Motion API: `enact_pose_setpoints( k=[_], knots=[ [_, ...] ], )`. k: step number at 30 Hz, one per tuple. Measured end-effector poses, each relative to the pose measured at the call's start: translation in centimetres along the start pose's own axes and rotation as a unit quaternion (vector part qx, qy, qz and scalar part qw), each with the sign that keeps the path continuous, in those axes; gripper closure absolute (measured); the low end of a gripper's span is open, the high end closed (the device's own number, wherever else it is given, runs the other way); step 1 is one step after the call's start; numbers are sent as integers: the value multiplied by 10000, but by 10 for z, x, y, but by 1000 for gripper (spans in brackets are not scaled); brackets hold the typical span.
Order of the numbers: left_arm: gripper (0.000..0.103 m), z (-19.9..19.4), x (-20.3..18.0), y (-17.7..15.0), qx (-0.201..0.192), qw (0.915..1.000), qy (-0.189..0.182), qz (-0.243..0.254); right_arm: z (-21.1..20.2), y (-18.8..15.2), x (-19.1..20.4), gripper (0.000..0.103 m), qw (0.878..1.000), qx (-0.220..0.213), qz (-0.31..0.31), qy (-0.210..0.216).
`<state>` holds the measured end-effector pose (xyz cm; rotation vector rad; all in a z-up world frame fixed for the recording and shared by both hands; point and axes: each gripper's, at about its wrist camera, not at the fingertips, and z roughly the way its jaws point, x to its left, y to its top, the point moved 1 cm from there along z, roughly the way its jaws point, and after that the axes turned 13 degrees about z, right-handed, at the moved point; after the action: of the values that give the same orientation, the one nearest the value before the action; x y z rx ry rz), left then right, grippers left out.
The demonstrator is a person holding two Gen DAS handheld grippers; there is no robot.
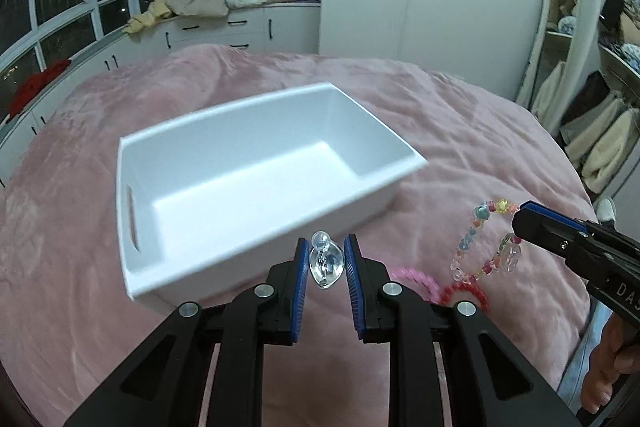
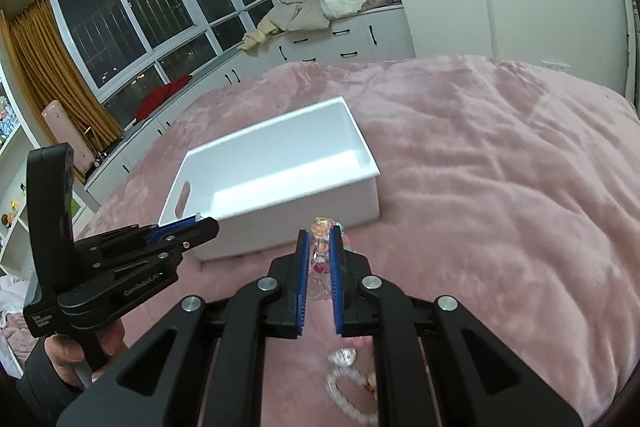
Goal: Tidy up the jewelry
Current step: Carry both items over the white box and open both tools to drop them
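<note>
A white box [image 1: 224,163] with a handle slot lies empty on the pink bedspread; it also shows in the right wrist view [image 2: 280,163]. My left gripper [image 1: 327,247] is shut on a clear crystal pendant [image 1: 326,263], held just short of the box's near wall. My right gripper [image 2: 320,239] is shut on a colourful beaded bracelet [image 2: 320,247]; in the left wrist view the bracelet [image 1: 476,239] hangs from the right gripper [image 1: 520,219] down to the bedspread, to the right of the box.
A pink coil tie [image 1: 416,277] and a red coil tie [image 1: 466,293] lie on the bedspread [image 1: 460,131]. A clear bead bracelet [image 2: 348,395] lies under my right gripper. White cabinets and a window stand behind the bed.
</note>
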<state>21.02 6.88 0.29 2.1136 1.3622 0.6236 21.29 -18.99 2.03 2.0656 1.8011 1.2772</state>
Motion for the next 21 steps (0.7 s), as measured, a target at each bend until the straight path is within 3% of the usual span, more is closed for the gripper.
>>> enact_pose_setpoints(
  k=[14,21],
  knots=[
    [80,24,72,36,78,9987,364,-360,78,70,56,93,9992,-15,-220,323],
    [80,57,96,34,379,9960,426,-695,143,65,58,93,9988,419,-204,154]
  ],
)
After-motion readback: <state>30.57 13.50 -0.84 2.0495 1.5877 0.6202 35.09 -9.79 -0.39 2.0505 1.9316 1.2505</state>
